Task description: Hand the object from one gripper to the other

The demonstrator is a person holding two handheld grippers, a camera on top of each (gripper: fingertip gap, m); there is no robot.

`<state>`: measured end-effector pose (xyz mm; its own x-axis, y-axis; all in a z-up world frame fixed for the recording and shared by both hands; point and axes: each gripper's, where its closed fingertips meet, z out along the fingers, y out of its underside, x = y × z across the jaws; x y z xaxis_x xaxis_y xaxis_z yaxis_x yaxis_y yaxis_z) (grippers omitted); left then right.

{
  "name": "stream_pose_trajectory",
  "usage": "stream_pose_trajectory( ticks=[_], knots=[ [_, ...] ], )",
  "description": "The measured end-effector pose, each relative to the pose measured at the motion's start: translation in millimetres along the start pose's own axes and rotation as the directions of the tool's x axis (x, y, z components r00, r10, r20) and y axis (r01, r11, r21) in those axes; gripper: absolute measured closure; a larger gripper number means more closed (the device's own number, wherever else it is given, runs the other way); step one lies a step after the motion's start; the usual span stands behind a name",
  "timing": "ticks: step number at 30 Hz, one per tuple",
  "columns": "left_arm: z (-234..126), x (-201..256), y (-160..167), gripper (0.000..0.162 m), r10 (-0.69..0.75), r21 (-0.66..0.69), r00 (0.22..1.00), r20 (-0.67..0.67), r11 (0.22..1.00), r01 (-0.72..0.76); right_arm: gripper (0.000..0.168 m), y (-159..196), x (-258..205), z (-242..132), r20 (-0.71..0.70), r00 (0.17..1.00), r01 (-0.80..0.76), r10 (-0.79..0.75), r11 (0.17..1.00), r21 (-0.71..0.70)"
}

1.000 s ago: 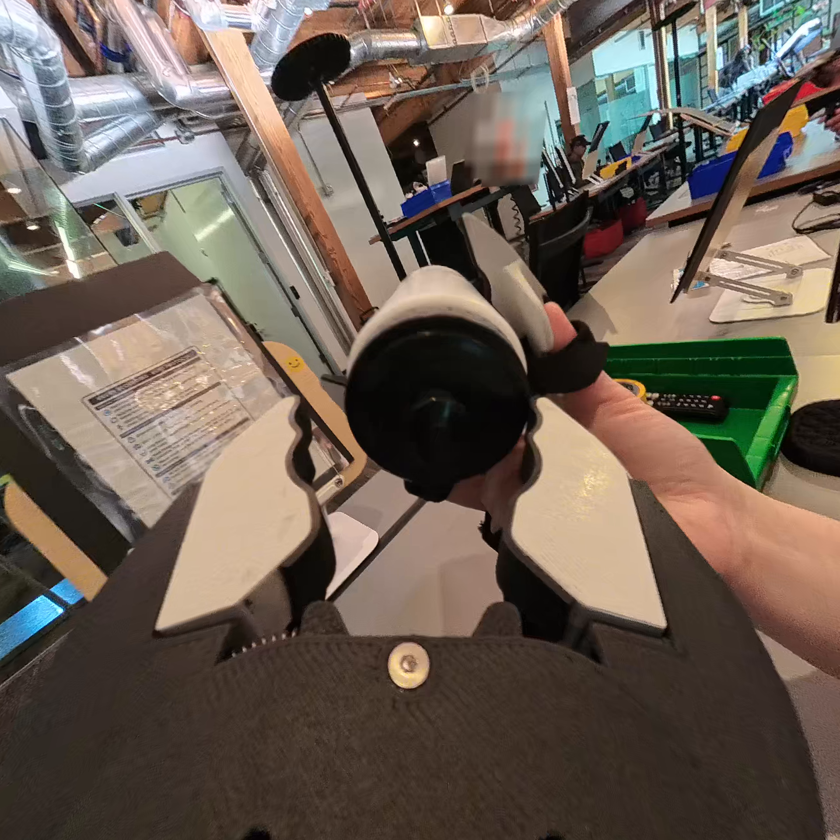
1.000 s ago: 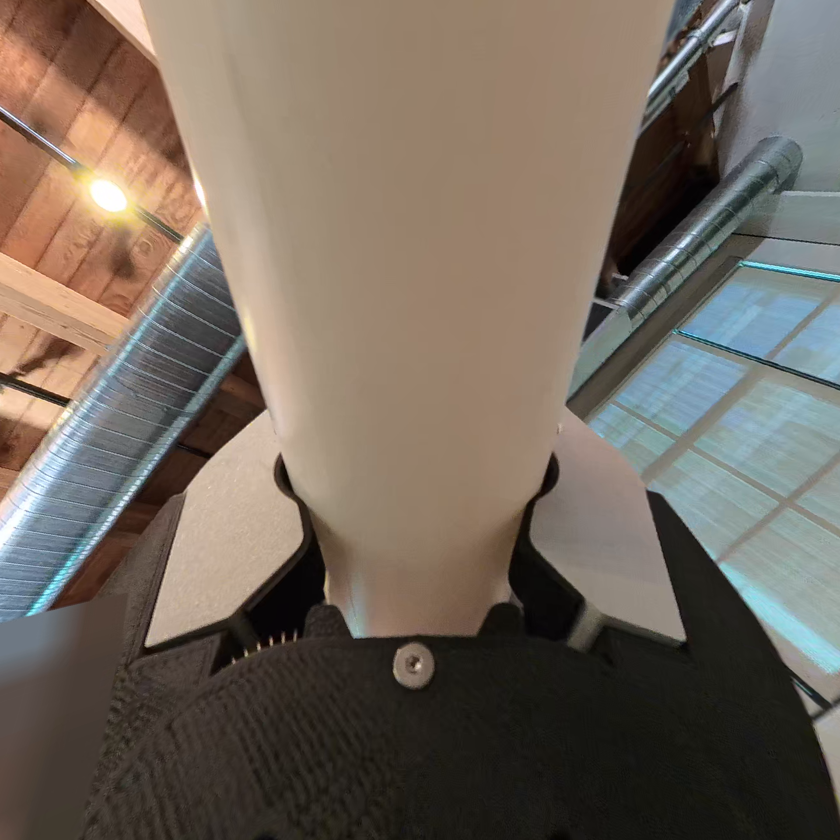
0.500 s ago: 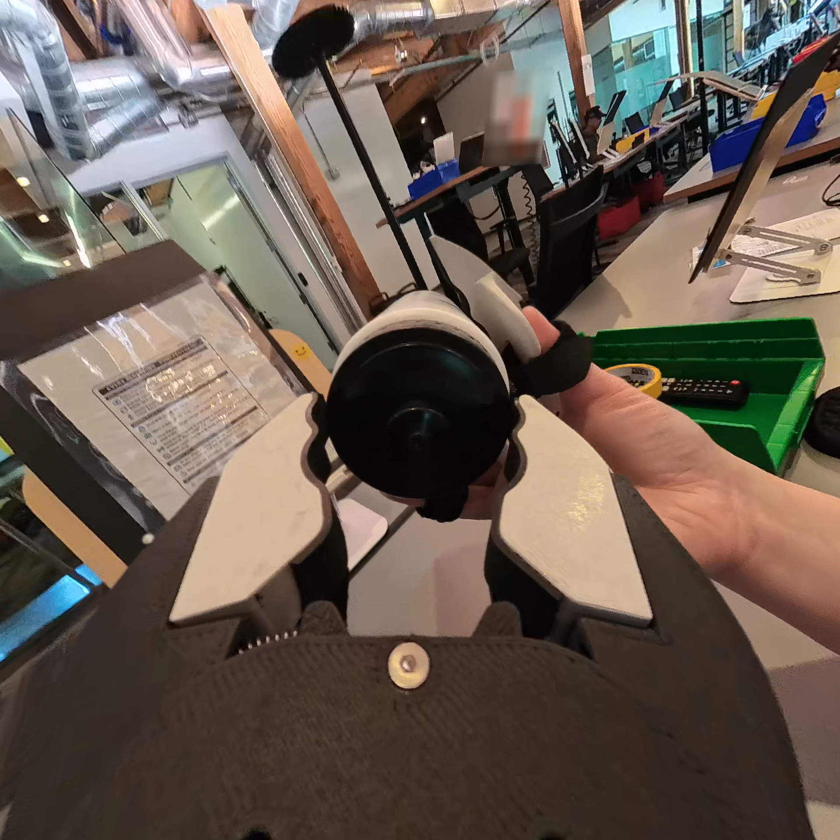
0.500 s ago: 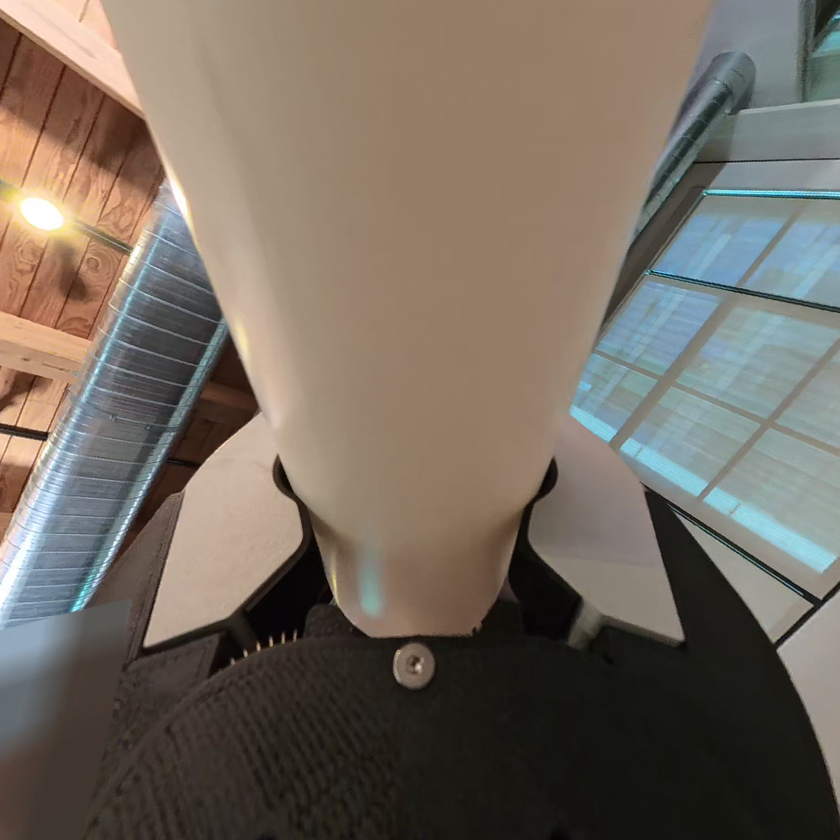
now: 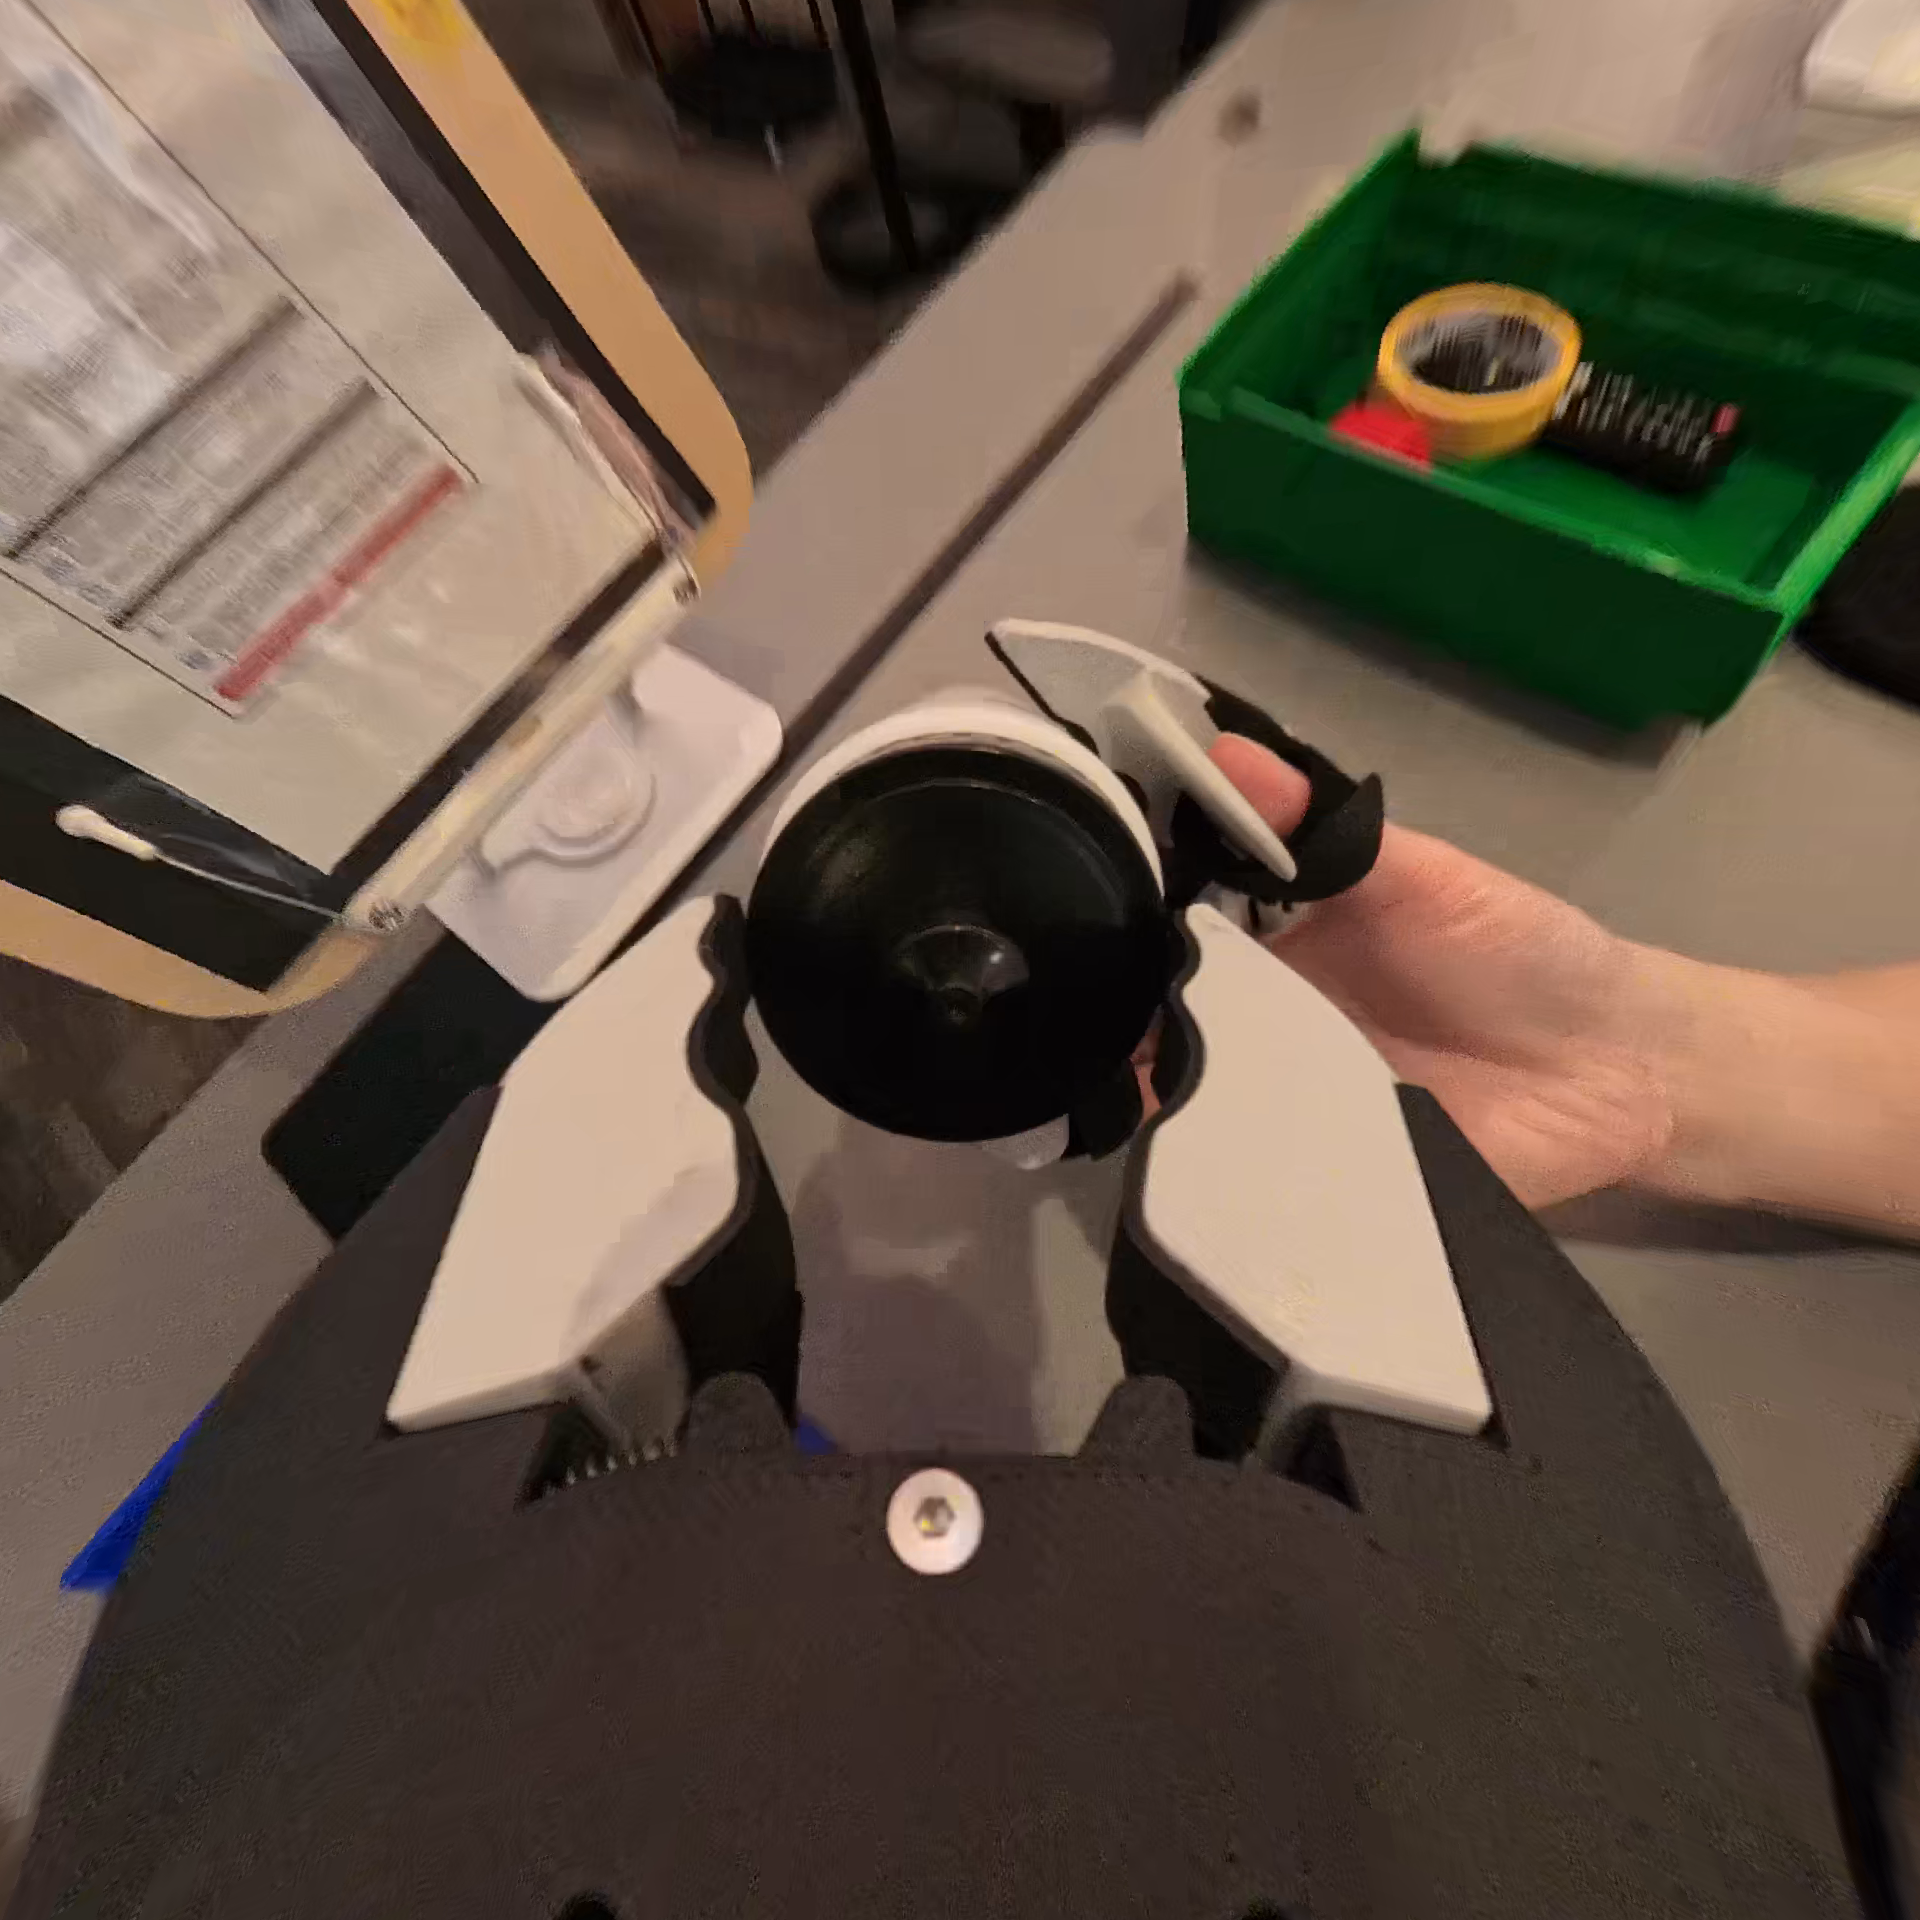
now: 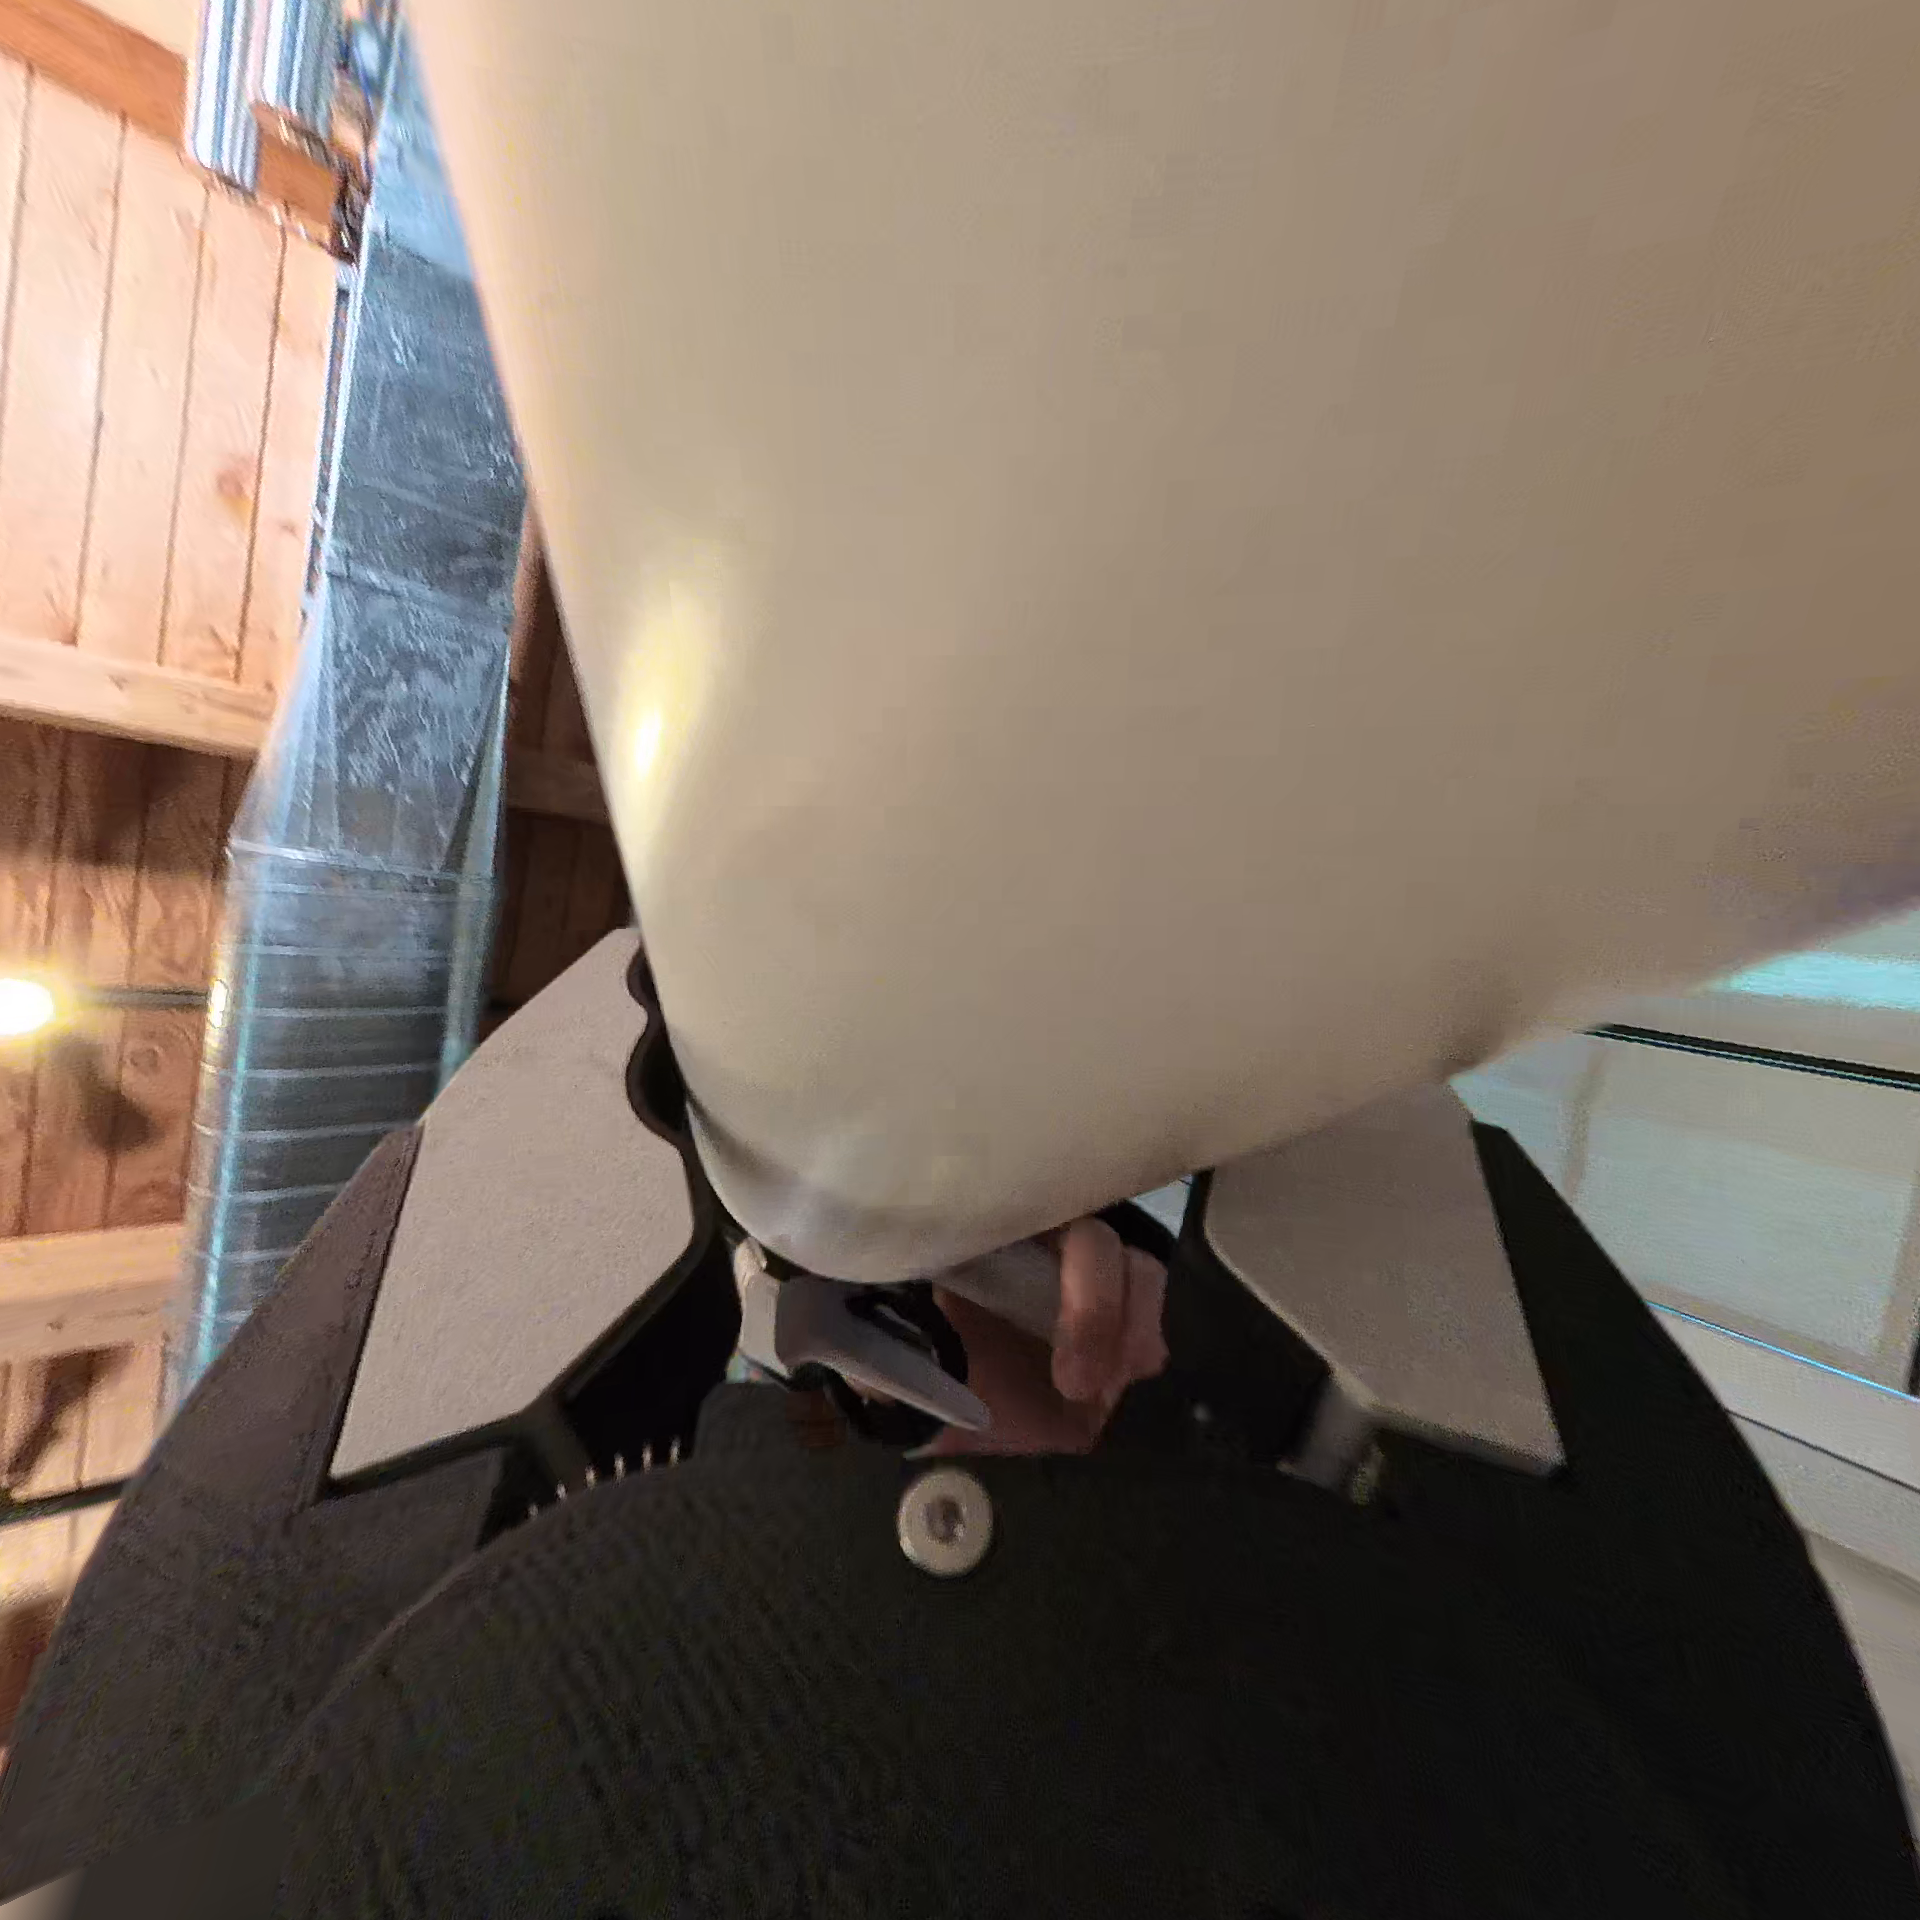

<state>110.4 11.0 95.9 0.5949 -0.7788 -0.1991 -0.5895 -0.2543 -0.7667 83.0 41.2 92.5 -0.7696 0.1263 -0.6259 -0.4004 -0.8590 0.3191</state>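
- The grey table (image 5: 1403, 800) fills the background of the left wrist view.
- A framed board (image 5: 260, 468) with a printed sheet under clear plastic stands at the table's left edge on a white foot.
- A green bin (image 5: 1455, 561) sits on the table to the right, well apart from the grippers.
- The left gripper (image 5: 951, 935) is clenched on the bottle: its two white fingers press on either side of the black cap end.
- The right gripper (image 6: 1039, 1039) has the bottle's other end between its fingers. The bottle leans against one finger and hides part of the other, so I cannot tell whether it grips or has let go.
- The bottle (image 5: 956, 977) is white with a round black cap, held in the air above the table between the two grippers. In the right wrist view its pale body (image 6: 1143, 520) fills most of the frame, tilted.
- A bare hand (image 5: 1455, 997) holds the right gripper, one finger through a black loop.
- A yellow tape roll (image 5: 1475, 364) lies in the bin.
- A black remote (image 5: 1642, 426) lies just beside the roll.
- A small red thing (image 5: 1382, 431) lies against the roll; blurred.
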Motion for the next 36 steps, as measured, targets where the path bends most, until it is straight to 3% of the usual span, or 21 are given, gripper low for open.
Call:
stream_pose_trajectory(
  ticks=[5, 13, 18, 20, 23, 27, 29, 30, 31, 33, 36],
  knots=[
    [6, -2, 9, 0.086, 0.001, -0.294, 0.996, -0.087, 0.955, -0.027, 0.065, -7, 8, -3, 0.012, 0.999, -0.037, 0.036, 0.994, 0.103],
    [-10, 0, -17, 0.086, 0.049, -0.441, 0.996, -0.068, 0.894, -0.074, 0.065, 5, -11, 1, 0.187, 0.974, -0.15, 0.127, 0.982, 0.111],
    [-18, -2, -28, 0.086, 0.065, -0.518, 0.997, -0.042, 0.852, -0.077, 0.063, 21, -22, 0, 0.22, 0.974, -0.073, 0.05, 0.993, 0.094],
    [-24, -3, -29, 0.086, 0.005, -0.552, 0.999, -0.044, 0.834, -0.029, 0.061, 30, -26, -4, 0.239, 0.971, -0.025, -0.002, 0.994, 0.109],
    [-31, -4, -25, 0.086, -0.049, -0.598, 0.997, -0.067, 0.802, -0.001, 0.065, 53, -9, -16, 0.158, 0.975, 0.131, -0.155, 0.98, 0.15],
    [-42, -16, -12, 0.086, -0.034, -0.664, 0.999, -0.017, 0.747, 0.014, 0.07, 126, 43, -23, 0.071, 0.927, 0.374, -0.369, 0.924, -0.078],
    [-47, -23, -3, 0.086, -0.031, -0.698, 0.999, 0.014, 0.716, 0.032, 0.082, 168, 81, -34, 0.057, 0.807, 0.578, -0.588, 0.767, -0.278],
    [-50, -26, 2, 0.086, -0.025, -0.716, 0.999, 0.03, 0.697, 0.038, 0.097, 184, 108, -45, 0.042, 0.669, 0.689, -0.742, 0.598, -0.41],
    [-54, -29, 5, 0.086, -0.018, -0.729, 0.999, 0.044, 0.683, 0.045, 0.101, 192, 130, -55, 0.046, 0.483, 0.77, -0.874, 0.4, -0.498],
    [-60, -34, 11, 0.086, -0.01, -0.749, 0.998, 0.063, 0.661, 0.054, 0.101, 207, 137, -63, 0.154, 0.146, 0.882, -0.977, 0.057, -0.468],
    [-69, -37, 13, 0.086, 0.003, -0.763, 0.997, 0.078, 0.644, 0.058, 0.1, 232, 114, -58, 0.3, -0.103, 0.915, -0.948, -0.209, -0.347]
  ],
)
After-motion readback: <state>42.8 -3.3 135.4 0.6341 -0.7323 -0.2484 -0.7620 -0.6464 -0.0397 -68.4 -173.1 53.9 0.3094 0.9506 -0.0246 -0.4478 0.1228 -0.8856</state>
